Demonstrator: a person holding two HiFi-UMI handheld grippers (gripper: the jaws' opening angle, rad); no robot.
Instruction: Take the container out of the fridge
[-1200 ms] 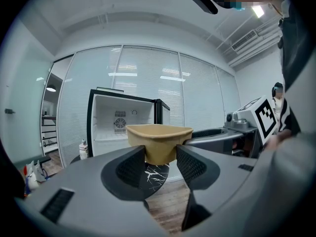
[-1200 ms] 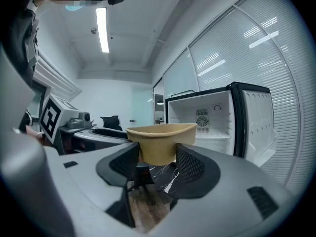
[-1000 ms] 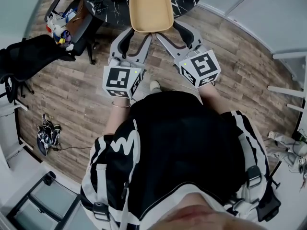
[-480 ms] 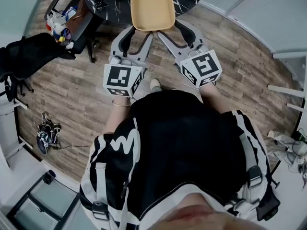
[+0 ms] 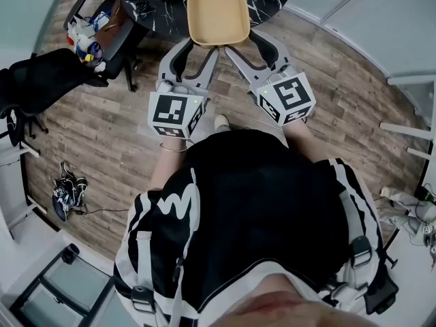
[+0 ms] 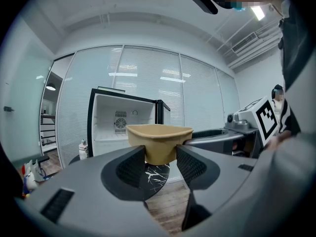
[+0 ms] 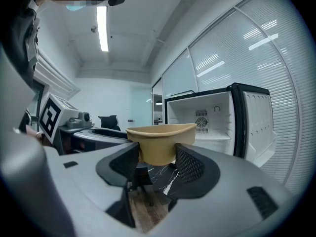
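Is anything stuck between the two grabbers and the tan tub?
Nothing visible is. The left gripper and the right gripper each clamp the tan container directly, jaws against its walls, and it is held outside the open fridge.

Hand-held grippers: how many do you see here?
2. The left hand-held gripper grips the container's near-left corner; the right hand-held gripper grips its near-right corner. None seem hidden.

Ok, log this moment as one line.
container: held outside fridge | left gripper: shut on container | right gripper: shut on container | fridge: door open
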